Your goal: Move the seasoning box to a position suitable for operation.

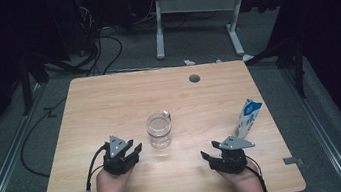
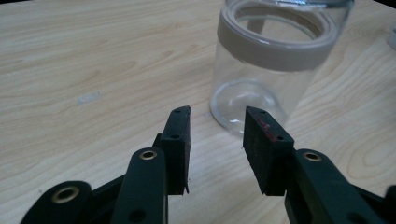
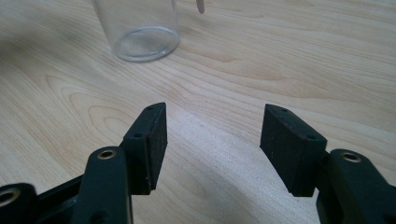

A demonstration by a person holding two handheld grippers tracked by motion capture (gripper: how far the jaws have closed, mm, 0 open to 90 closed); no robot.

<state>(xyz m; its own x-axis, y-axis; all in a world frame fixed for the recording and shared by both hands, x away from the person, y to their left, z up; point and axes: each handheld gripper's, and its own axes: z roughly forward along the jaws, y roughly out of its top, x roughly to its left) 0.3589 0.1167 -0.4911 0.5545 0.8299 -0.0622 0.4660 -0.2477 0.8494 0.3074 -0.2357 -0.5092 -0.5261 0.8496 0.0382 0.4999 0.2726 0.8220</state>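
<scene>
L gripper [image 1: 138,150]: jaws apart w/ nothing between, tips aimed at the glass jar [image 1: 159,131], just short of it, not touching. R gripper [image 1: 208,157]: jaws spread wider, bare wood between them, nothing held. Jar stands upright mid-table [image 1: 108,99], clear, empty, grey band round its mouth; no label on it. Carton [image 1: 248,116] stands tilted near the right edge, just beyond the R gripper; blue-white print, too small to read. Both hands low on the tabletop, forearms coming in from the near edge.
</scene>
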